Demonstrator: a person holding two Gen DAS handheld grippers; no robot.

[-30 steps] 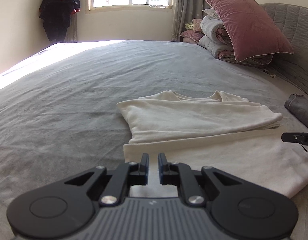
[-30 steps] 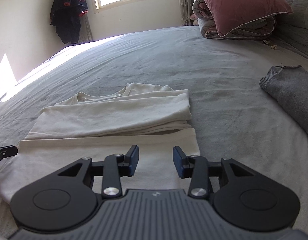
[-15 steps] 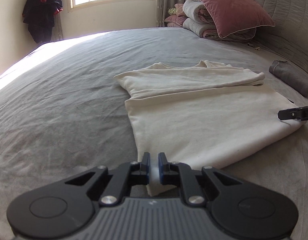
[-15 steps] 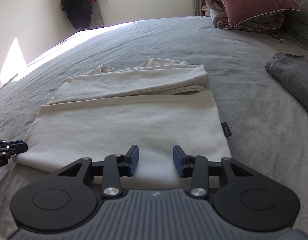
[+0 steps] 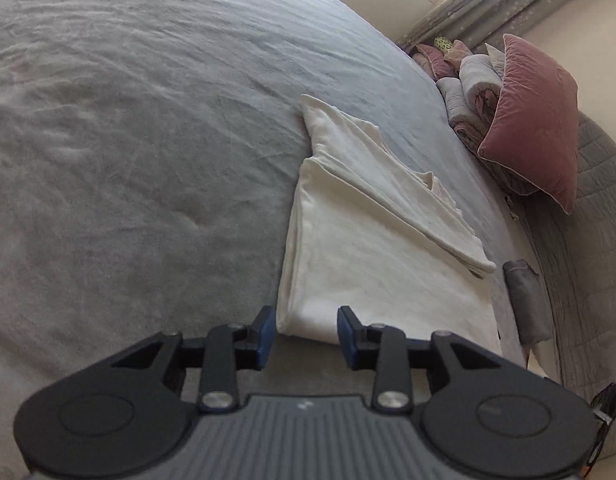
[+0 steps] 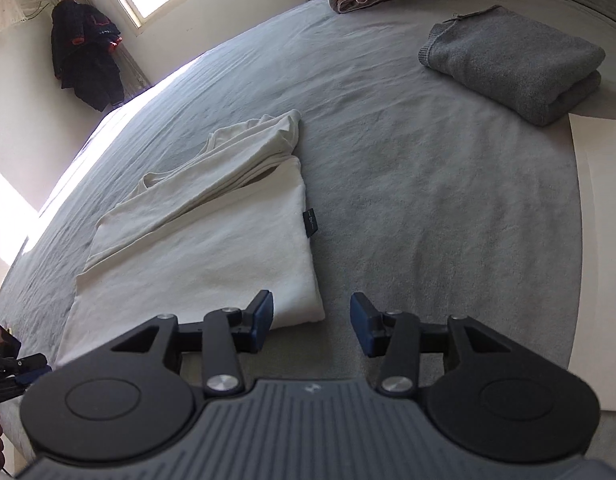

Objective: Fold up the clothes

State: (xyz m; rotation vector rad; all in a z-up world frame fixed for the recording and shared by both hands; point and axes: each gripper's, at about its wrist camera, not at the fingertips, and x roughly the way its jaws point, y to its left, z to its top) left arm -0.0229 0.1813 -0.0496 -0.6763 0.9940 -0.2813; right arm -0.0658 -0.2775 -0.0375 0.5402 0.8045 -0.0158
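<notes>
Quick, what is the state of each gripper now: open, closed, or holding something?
Left gripper: open, holding nothing, at the near corner of the white shirt.
Right gripper: open, holding nothing, at the shirt's other near corner.

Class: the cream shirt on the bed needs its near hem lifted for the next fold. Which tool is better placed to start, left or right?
Left, probably. The left tool is open with the cream shirt corner between its fingers; the right tool, also open, mostly frames bare bed beside its corner.
</notes>
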